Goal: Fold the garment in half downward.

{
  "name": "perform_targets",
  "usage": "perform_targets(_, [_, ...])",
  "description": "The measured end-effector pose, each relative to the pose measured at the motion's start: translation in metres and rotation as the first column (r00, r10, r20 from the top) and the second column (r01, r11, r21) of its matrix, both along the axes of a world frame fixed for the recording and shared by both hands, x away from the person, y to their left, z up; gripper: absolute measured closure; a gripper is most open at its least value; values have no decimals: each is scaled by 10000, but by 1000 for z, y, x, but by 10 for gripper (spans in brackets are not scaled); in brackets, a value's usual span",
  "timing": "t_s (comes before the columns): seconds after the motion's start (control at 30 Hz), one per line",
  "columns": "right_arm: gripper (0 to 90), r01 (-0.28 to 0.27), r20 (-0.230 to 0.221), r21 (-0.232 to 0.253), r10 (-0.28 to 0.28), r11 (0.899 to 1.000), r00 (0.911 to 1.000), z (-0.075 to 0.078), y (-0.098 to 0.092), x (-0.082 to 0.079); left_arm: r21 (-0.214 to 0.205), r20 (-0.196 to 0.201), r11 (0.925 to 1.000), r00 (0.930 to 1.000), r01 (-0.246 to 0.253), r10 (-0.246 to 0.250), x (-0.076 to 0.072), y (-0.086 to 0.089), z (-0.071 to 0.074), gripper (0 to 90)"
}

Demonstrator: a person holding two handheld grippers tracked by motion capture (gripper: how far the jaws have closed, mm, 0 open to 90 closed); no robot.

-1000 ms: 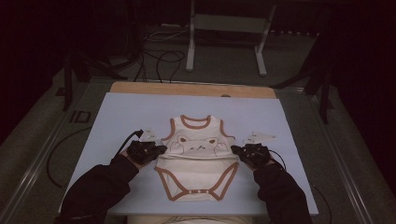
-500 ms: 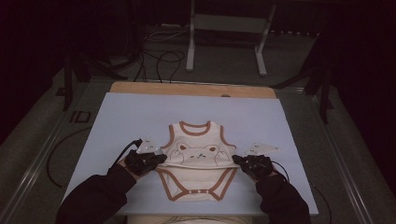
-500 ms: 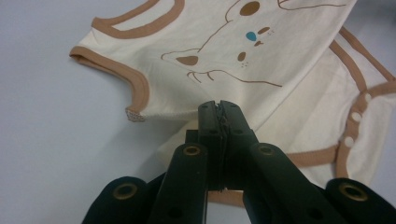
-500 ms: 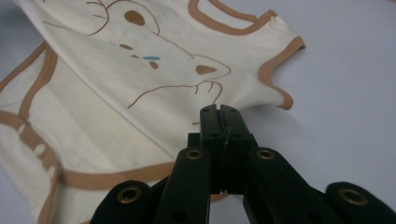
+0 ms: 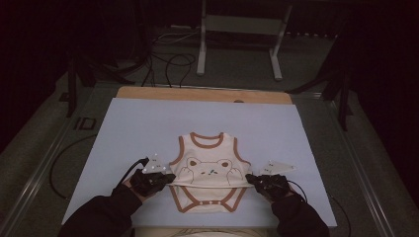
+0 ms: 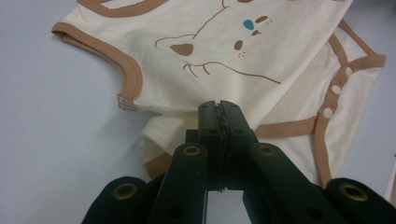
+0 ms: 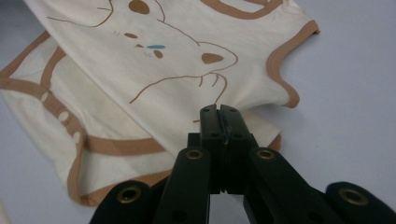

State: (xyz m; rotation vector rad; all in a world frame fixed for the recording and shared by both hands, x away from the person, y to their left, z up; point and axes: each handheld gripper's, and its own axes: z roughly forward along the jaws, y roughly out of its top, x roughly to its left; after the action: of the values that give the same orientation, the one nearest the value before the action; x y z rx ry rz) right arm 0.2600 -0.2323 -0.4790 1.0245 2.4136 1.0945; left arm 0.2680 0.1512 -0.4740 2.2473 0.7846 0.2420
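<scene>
two grippers pinch a baby bodysuit (image 5: pixel 210 173) at its side seams, the left gripper (image 5: pixel 165 177) and the right gripper (image 5: pixel 253 180) each with jaws pressed together on cloth, and the garment lies stretched between them on the pale table sheet (image 5: pixel 148 118). just ahead of the left gripper's fingertips (image 6: pixel 219 109) sits the stitched side hem under the armhole; just ahead of the right gripper's fingertips (image 7: pixel 219 112) the front panel folds over the lower back part. it looks light, limp and thin, likely to sag and wrinkle wherever it is not pulled taut, so the seamed edges and brown binding seem the firmest places to hold, with both sides kept level. the high view gives the whole outline, neck away from the person and snap crotch nearest. the gripper views add the doubled layer, the three white snaps (image 6: pixel 335 88) and the bear print's (image 7: pixel 154 46) detail.
</scene>
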Motion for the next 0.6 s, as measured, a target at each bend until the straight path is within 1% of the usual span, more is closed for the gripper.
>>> perform_targets(0.13, [899,17,-109,19,-17,10000,9999,-3,0,-5,-39,5,10000,10000,38,-38,-6,0,-1,897])
perform_targets(0.27, [899,-34,-292,-99,31,9999,9996,-8,0,-11,-45,-32,10000,10000,35,-35,-10,0,-2,897])
perform_targets(0.3, [899,-34,-292,-99,31,9999,9996,-8,0,-11,-55,-130,10000,9999,13,-14,-11,0,-4,897])
perform_targets(0.47, [899,-7,-355,-99,3,10000,9994,-12,-2,-16,113,-174,9999,9998,60,-58,-18,-1,-10,896])
perform_targets(0.6, [898,-46,-460,-163,39,9999,9989,-15,-3,-18,74,-313,10000,9995,65,-63,-23,-2,-18,895])
